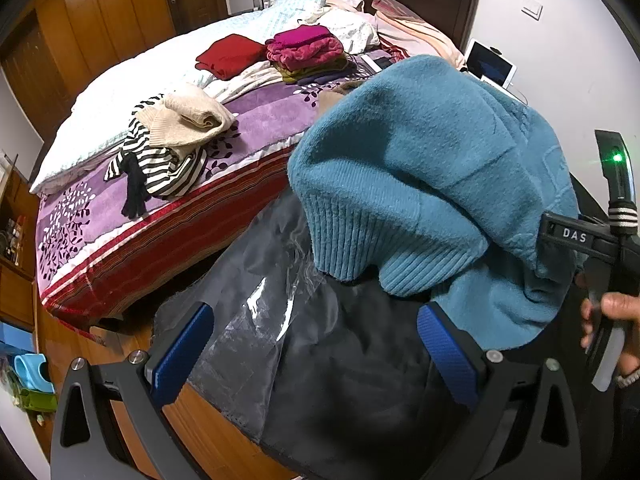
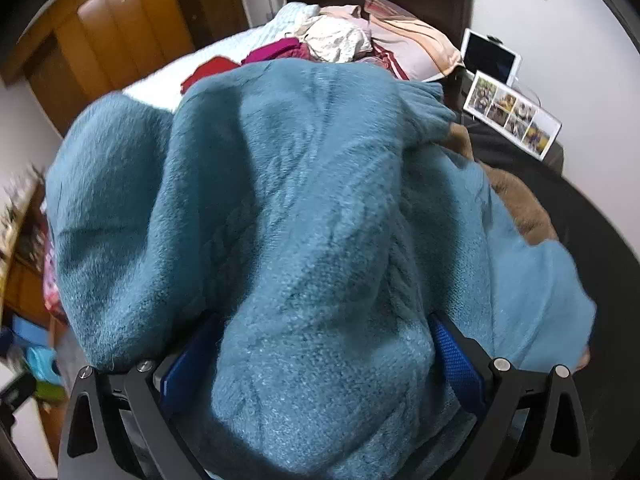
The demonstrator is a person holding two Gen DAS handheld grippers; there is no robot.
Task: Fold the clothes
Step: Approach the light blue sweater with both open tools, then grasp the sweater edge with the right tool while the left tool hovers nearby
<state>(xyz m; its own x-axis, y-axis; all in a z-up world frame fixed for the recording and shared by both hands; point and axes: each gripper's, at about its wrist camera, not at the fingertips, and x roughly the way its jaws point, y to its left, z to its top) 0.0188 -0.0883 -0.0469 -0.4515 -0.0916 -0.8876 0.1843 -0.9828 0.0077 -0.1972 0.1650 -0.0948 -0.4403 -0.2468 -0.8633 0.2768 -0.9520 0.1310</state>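
Note:
A teal knit sweater [image 1: 432, 184] hangs bunched in the air beside the bed, its ribbed hem drooping toward my left gripper [image 1: 316, 340]. The left gripper is open and empty, below and left of the sweater. In the right wrist view the sweater [image 2: 280, 220] fills the frame and is piled between the blue pads of my right gripper [image 2: 320, 360]. The jaws stand wide with fabric between them; I cannot tell if they grip it. The right gripper's body [image 1: 600, 236] shows in the left wrist view, against the sweater's right edge.
The bed [image 1: 260, 120] with a purple floral blanket carries a cream and striped clothes heap [image 1: 176, 140], a folded red garment [image 1: 228, 56] and a folded magenta stack [image 1: 308, 52]. A dark cloth with clear plastic [image 1: 300, 340] lies below. A tablet [image 2: 492, 56] and photo frame [image 2: 512, 116] stand right.

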